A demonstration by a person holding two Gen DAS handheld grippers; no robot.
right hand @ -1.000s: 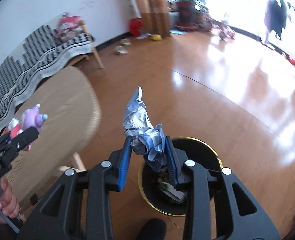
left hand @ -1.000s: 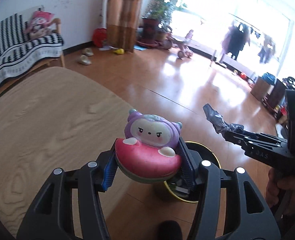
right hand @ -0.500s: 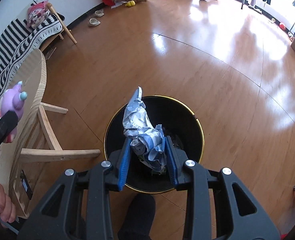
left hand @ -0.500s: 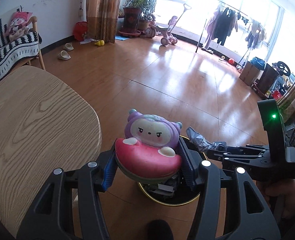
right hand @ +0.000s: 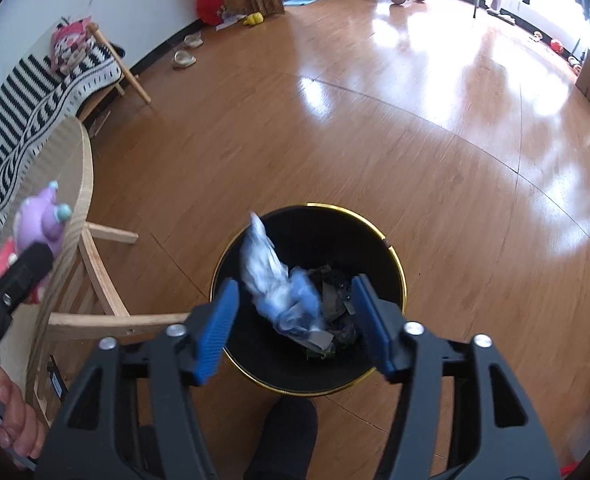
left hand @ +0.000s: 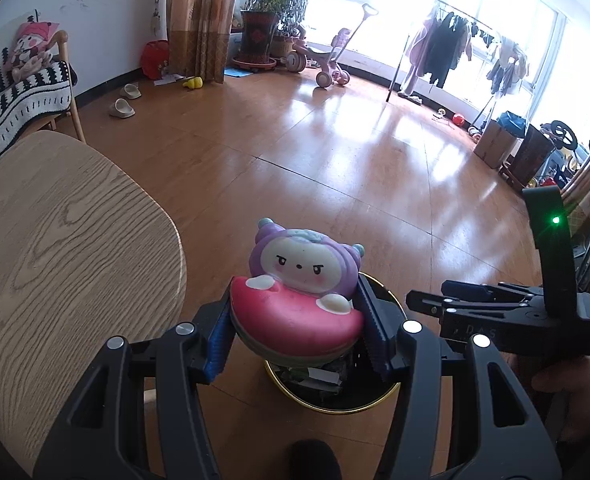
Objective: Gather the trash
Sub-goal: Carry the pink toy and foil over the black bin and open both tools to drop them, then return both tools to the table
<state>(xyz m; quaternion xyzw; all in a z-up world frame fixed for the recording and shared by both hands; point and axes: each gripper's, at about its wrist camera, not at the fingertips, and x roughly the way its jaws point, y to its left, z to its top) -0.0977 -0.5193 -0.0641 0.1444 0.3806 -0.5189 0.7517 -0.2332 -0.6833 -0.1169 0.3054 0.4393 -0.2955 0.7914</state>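
Observation:
My right gripper (right hand: 295,320) hangs over a black bin with a gold rim (right hand: 391,248), and its jaws are opening. A crumpled blue and white wrapper (right hand: 275,280), blurred, is loose between the pads and drops into the bin onto dark scraps. My left gripper (left hand: 297,332) is shut on a squishy toy (left hand: 299,300), a purple creature on a pink base, and holds it above the bin's near rim (left hand: 335,408). That toy (right hand: 41,224) also shows at the left edge of the right wrist view. The right gripper (left hand: 419,304) reaches in from the right in the left wrist view.
A round wooden table (left hand: 55,260) stands left of the bin, its legs (right hand: 107,312) close to the bin wall. A striped bench (right hand: 35,92), slippers (left hand: 122,109), a tricycle (left hand: 327,68) and boxes (left hand: 495,148) line the room's edges. A dark shoe (right hand: 283,440) shows below the bin.
The right gripper's jaws have spread and let go of the wrapper, which now falls into the bin. Both grippers came down over the bin; the left still grips the toy.

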